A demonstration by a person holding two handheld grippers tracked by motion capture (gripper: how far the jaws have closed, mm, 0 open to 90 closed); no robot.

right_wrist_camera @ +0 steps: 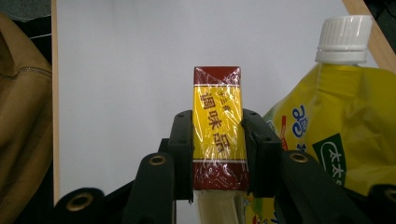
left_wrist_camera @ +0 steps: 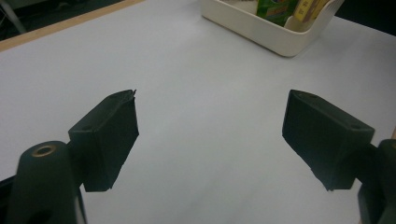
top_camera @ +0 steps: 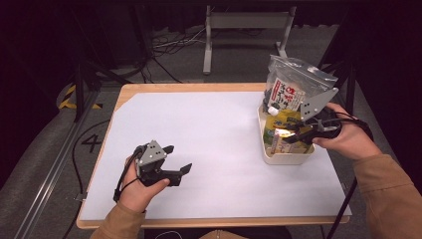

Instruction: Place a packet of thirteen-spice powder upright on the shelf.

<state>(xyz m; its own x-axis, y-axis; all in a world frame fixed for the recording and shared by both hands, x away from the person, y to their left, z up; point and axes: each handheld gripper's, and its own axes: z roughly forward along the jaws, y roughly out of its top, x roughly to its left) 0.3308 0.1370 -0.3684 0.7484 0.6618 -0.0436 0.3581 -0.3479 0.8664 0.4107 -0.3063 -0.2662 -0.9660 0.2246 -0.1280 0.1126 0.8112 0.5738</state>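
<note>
Wooden table [top_camera: 199, 87]: its top is covered by a white sheet [top_camera: 209, 144], cut off at the far left corner, with bare wood showing along the far and near edges. Grey floor [top_camera: 45, 149]: a numeral 4 [top_camera: 91, 143] is marked left of the table, with yellow-and-black tape [top_camera: 67, 97] farther off. A metal rail [top_camera: 50, 174] runs along the left. A grey metal frame [top_camera: 247, 21] stands beyond the far edge, with loose cables [top_camera: 171, 42] lying to its left.

The yellow pouch [right_wrist_camera: 336, 140] is cut off by the right gripper view's edge.
</note>
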